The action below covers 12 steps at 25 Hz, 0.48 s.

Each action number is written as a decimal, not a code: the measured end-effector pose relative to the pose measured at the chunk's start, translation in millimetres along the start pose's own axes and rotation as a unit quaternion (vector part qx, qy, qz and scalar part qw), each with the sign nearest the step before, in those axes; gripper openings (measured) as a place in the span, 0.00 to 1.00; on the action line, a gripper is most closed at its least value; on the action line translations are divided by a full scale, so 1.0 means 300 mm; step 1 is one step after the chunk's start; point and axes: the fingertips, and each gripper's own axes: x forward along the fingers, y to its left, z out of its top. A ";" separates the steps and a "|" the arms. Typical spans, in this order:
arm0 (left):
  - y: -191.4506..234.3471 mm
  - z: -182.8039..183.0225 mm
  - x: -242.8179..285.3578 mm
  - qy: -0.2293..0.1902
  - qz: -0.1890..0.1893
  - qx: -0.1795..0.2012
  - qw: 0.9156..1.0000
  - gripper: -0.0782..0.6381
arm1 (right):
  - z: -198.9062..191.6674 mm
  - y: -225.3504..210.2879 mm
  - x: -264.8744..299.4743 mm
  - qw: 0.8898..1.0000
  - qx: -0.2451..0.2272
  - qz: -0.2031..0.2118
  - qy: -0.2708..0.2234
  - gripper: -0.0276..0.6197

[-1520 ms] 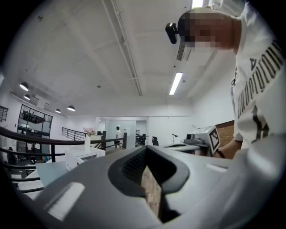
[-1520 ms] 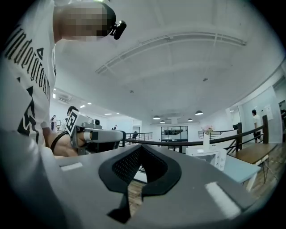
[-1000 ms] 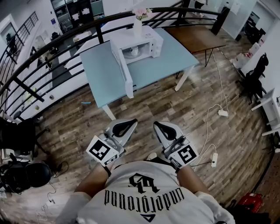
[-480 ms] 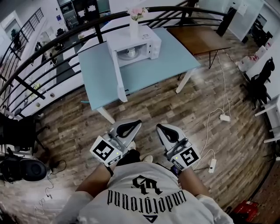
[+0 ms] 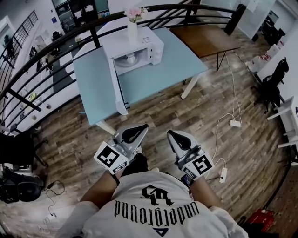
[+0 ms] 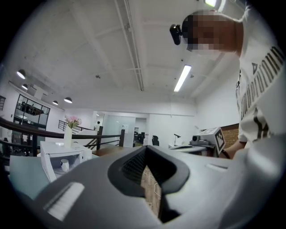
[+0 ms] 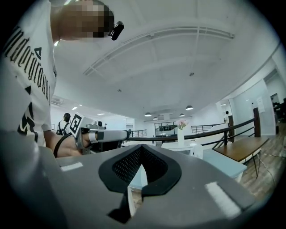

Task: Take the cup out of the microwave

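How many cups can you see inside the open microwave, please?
1. A single white cup stands on the floor of the open microwave, roughly mid-cavity. Part of the cavity is out of sight in every view, so another could be hidden.

Blue table [image 5: 153, 74] on plank floor [image 5: 153, 116]. Over its far side, white vase [image 5: 132, 31] of pink flowers [image 5: 135, 12]. Just behind, curved black railing [image 5: 195, 6]. By its far right corner, brown table [image 5: 205, 39]. Right of it on the floor, white cable [image 5: 222, 118] with power strip [image 5: 235, 123]. Further right, black chair [image 5: 272, 86]. Well off to near right, red object [image 5: 260, 216].
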 end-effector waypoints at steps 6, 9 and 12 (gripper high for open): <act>0.191 0.017 0.069 -0.001 0.008 0.003 1.000 0.18 | 0.002 -0.109 0.168 1.000 0.001 0.006 0.002 0.05; 0.309 0.023 0.088 -0.005 0.016 0.004 1.000 0.18 | -0.002 -0.151 0.284 1.000 -0.002 0.015 0.005 0.05; 0.433 0.033 0.094 -0.008 0.021 0.004 1.000 0.18 | 0.011 -0.204 0.414 1.000 -0.007 0.012 0.001 0.05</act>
